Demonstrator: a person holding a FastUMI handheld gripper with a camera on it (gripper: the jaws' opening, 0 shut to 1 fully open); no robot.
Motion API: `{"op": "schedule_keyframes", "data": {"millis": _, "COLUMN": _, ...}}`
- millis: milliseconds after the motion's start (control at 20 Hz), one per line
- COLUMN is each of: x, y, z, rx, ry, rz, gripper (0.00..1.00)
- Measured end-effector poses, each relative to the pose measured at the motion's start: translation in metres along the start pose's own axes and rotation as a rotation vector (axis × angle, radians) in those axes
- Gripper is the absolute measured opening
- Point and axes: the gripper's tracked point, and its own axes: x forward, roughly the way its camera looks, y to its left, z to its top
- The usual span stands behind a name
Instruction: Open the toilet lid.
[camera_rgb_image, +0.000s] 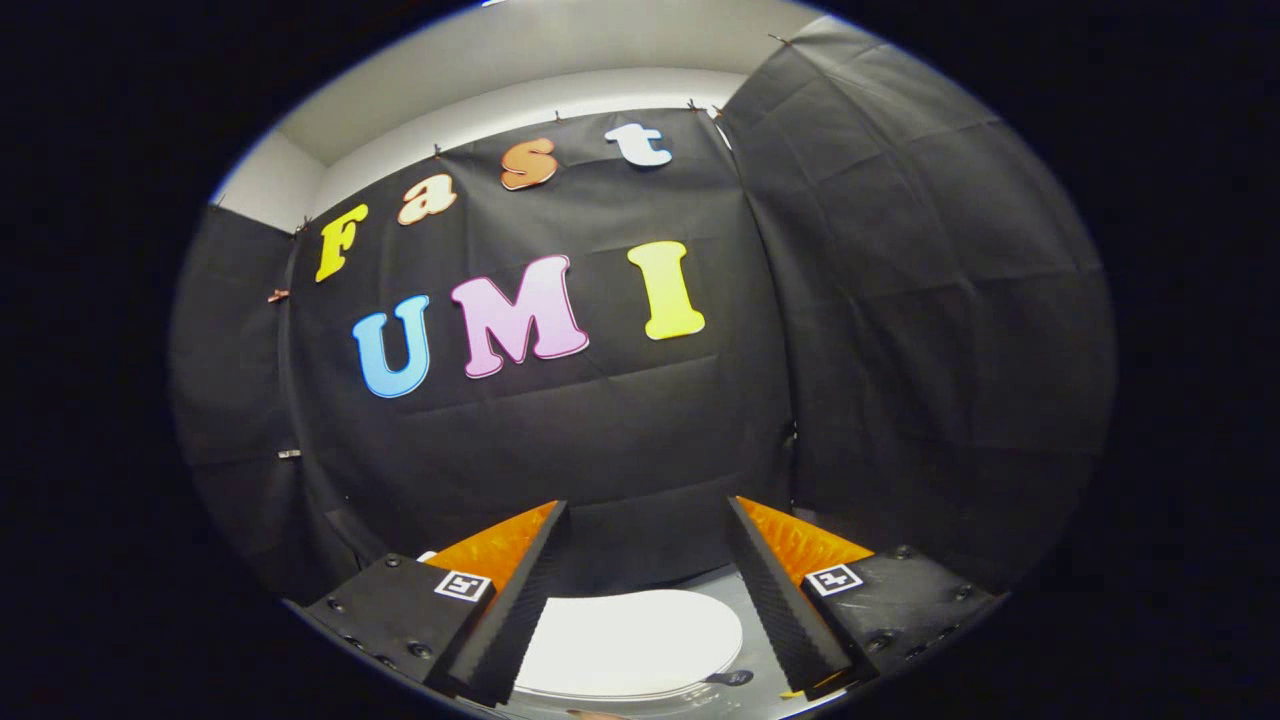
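Note:
The white toilet lid (630, 640) lies flat and closed, low down between and below my two fingers. My gripper (648, 510) is held above it with its black-and-orange fingers wide apart and nothing between them. The left finger (520, 590) and the right finger (780, 590) both point toward the black cloth wall beyond the toilet. Only the rounded part of the lid shows; the rest is hidden by the fingers and the gripper body.
The black cloth wall (620, 440) stands close behind the toilet and wraps round on the right (930, 350). A grey floor strip (745, 625) shows beside the lid, with a small dark object (735, 678) lying on it.

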Motion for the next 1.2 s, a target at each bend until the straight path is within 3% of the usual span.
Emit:
{"op": "schedule_keyframes", "data": {"millis": 300, "x": 0.04, "y": -0.06, "z": -0.05, "rx": 0.157, "ry": 0.058, "rz": -0.086, "gripper": 0.98}}
{"op": "schedule_keyframes", "data": {"millis": 600, "x": 0.076, "y": -0.103, "z": -0.136, "rx": 0.337, "ry": 0.155, "rz": -0.136, "gripper": 0.98}}
{"op": "schedule_keyframes", "data": {"millis": 1200, "x": 0.093, "y": -0.182, "z": -0.276, "rx": 0.646, "ry": 0.294, "rz": -0.252, "gripper": 0.97}}
